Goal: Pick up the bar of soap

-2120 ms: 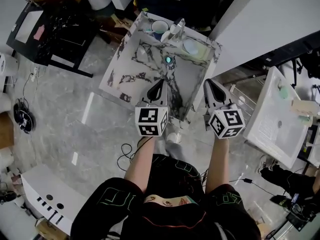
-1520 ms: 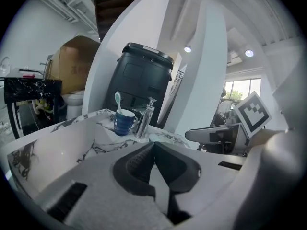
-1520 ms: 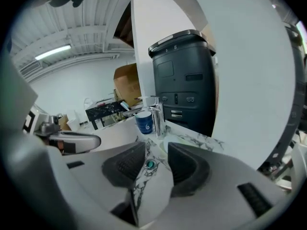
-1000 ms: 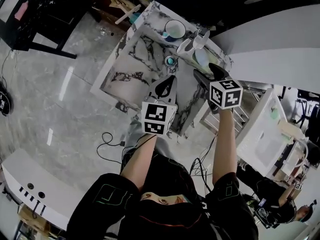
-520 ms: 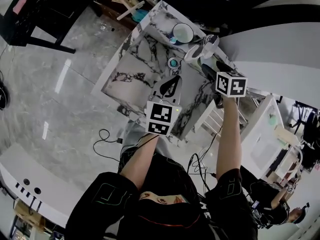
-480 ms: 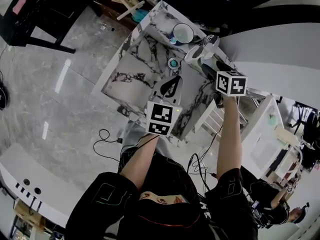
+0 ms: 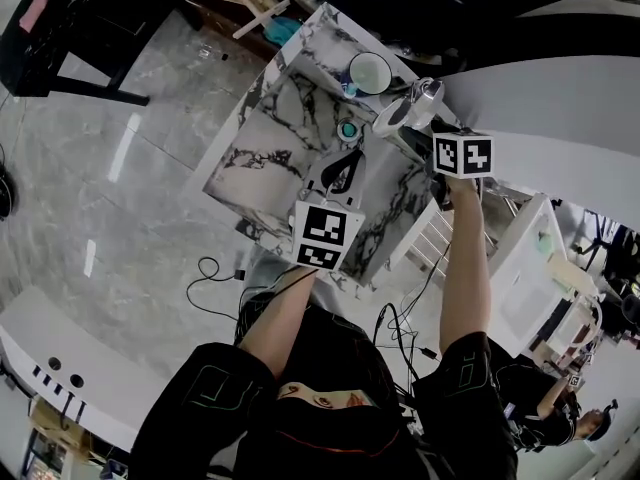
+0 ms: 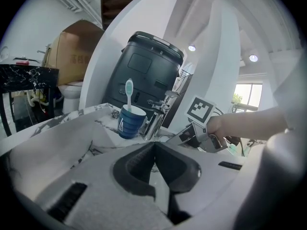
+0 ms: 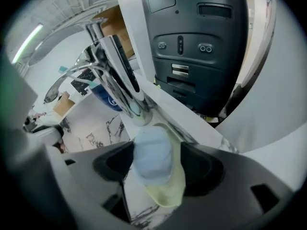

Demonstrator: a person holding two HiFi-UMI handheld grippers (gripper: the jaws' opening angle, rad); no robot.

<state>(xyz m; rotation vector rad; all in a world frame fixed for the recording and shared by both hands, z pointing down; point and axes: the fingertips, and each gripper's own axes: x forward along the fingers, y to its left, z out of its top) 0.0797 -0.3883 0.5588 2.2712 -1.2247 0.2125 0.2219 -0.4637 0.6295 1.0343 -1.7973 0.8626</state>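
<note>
Right gripper (image 9: pixel 157 163): your jaws spread astride the pale blue oval bar of soap (image 9: pixel 152 156), ready to pinch.
Left gripper (image 8: pixel 154 163): jaws pressed together, idle.

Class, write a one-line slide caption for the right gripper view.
Right gripper, jaws apart, straddles the pale blue bar of soap on its yellow dish beside the chrome tap.

The right claw (image 7: pixel 412 136) has reached forward to straddle the soap (image 9: pixel 152 157).
</note>
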